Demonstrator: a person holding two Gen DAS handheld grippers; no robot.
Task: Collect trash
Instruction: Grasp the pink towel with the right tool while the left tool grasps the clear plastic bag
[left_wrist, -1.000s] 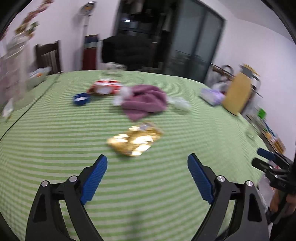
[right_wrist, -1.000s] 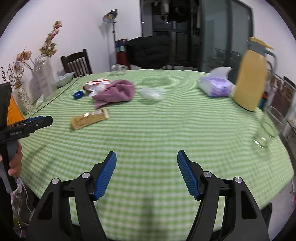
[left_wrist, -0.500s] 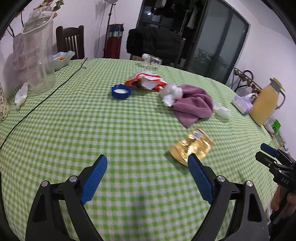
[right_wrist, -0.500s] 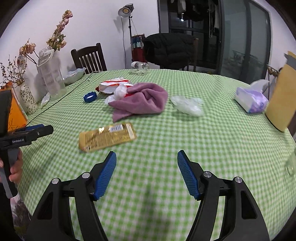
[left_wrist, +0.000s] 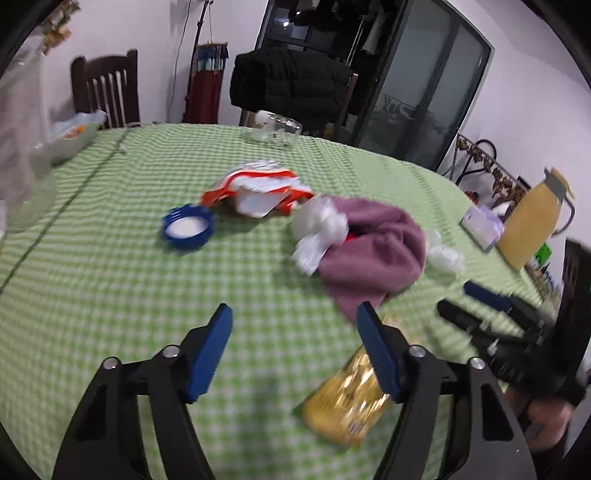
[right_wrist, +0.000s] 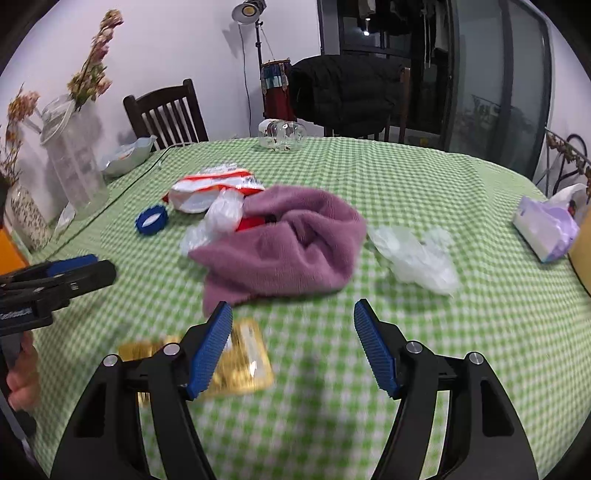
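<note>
Both grippers hang over the green checked table (right_wrist: 424, 177). The left gripper (left_wrist: 295, 325) has just been closing its jaws, yet they stand apart with nothing between them; the gold wrapper (left_wrist: 347, 402) lies just under its right finger. The right gripper (right_wrist: 293, 317) is also agape and empty, the wrapper by its left finger. Farther off lie a purple cloth (right_wrist: 288, 243), a red-white wrapper (left_wrist: 258, 188), a blue cap (left_wrist: 187, 229) and clear plastic (right_wrist: 413, 254).
</note>
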